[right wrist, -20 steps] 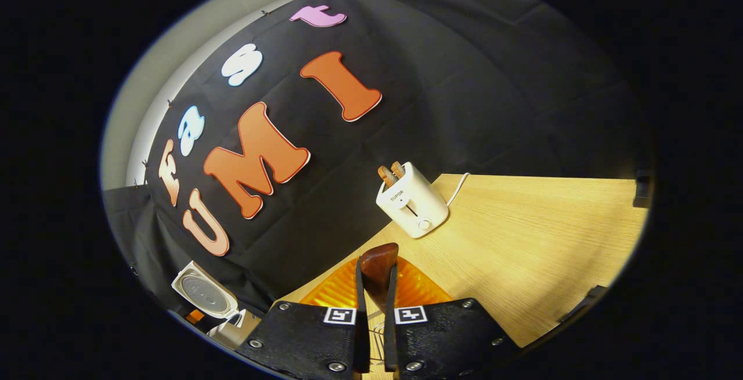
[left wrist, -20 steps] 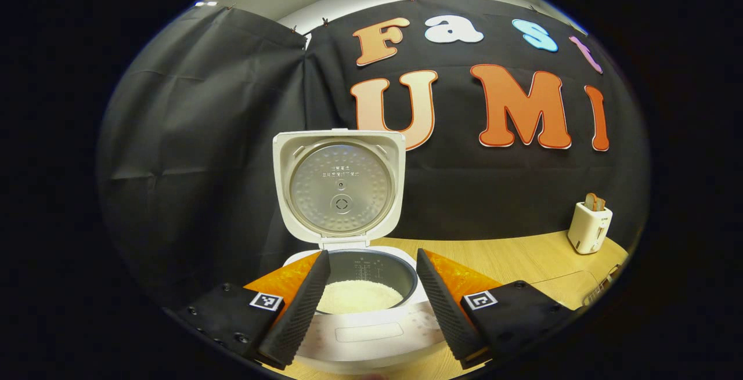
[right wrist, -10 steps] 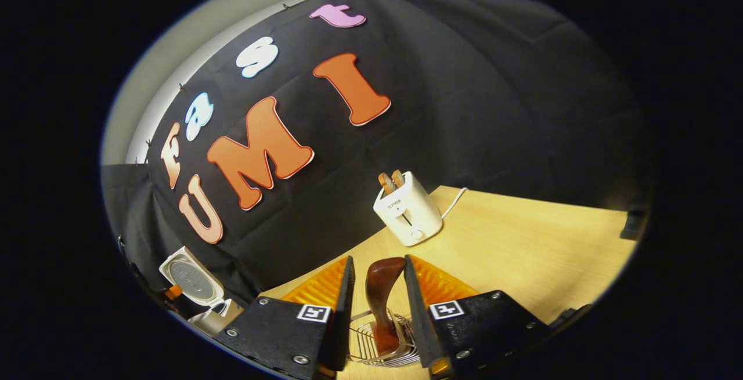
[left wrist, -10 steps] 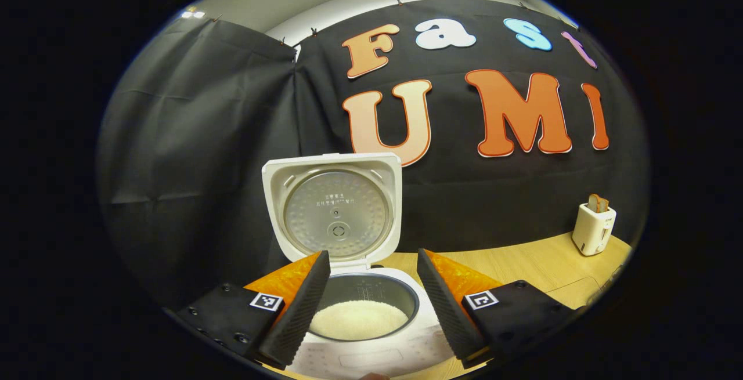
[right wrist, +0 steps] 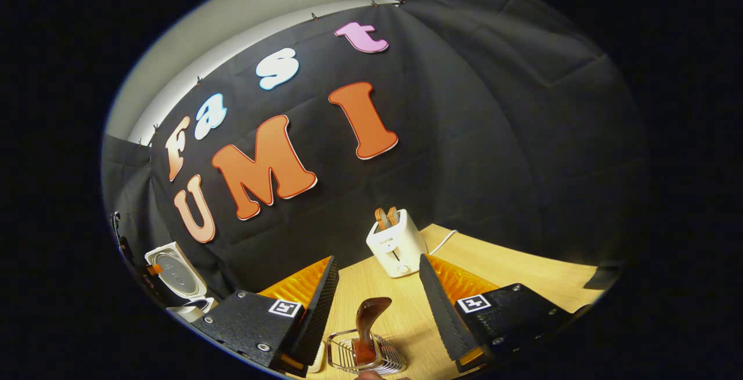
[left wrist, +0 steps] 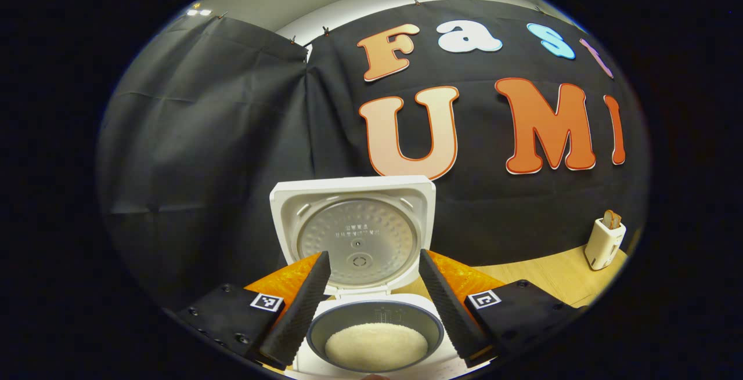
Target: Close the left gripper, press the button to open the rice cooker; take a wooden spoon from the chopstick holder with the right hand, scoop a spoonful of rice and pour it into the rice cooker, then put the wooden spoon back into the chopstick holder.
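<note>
Wooden spoon stands back in the wire chopstick holder between the wide-open, empty jaws of the right gripper, toaster beyond. Left gripper, jaws likewise spread and empty, hovers over the open rice cooker. A clean exit would mean lifting straight up, clear of the handle.

Right gripper let go of wooden spoon, jaws now wide, backed off; spoon stands in chopstick holder.
</note>
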A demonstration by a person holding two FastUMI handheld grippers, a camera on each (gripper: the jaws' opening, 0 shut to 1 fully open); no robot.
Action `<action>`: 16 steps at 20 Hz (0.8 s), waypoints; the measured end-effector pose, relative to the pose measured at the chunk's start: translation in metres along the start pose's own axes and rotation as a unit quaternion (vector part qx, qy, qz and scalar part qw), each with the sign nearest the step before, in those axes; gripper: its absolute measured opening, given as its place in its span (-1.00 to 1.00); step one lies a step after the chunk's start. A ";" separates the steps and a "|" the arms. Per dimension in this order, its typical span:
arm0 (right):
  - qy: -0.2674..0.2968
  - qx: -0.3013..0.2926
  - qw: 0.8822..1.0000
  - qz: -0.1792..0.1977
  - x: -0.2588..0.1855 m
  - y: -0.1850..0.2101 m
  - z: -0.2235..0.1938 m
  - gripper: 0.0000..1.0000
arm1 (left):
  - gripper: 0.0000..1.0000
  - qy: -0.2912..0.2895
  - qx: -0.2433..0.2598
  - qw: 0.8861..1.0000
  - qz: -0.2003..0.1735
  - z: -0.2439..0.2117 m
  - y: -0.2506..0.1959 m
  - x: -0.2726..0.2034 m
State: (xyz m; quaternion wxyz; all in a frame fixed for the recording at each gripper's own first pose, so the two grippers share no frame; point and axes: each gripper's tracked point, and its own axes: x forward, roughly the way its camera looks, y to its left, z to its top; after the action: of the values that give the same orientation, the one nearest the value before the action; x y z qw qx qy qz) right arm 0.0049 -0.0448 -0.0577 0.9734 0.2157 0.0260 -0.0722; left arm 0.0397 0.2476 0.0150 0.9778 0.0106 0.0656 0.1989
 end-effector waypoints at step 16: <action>-0.034 -0.118 0.992 0.000 -0.009 0.031 0.056 0.78 | 0.93 -0.038 -0.015 0.999 0.015 0.140 0.033 0.112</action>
State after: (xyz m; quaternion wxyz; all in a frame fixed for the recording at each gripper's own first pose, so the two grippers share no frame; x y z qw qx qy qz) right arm 0.0017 -0.0396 0.0067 0.9924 0.0964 0.0015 -0.0762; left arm 0.1479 0.3226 0.1413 0.9764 0.0045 0.0255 0.2144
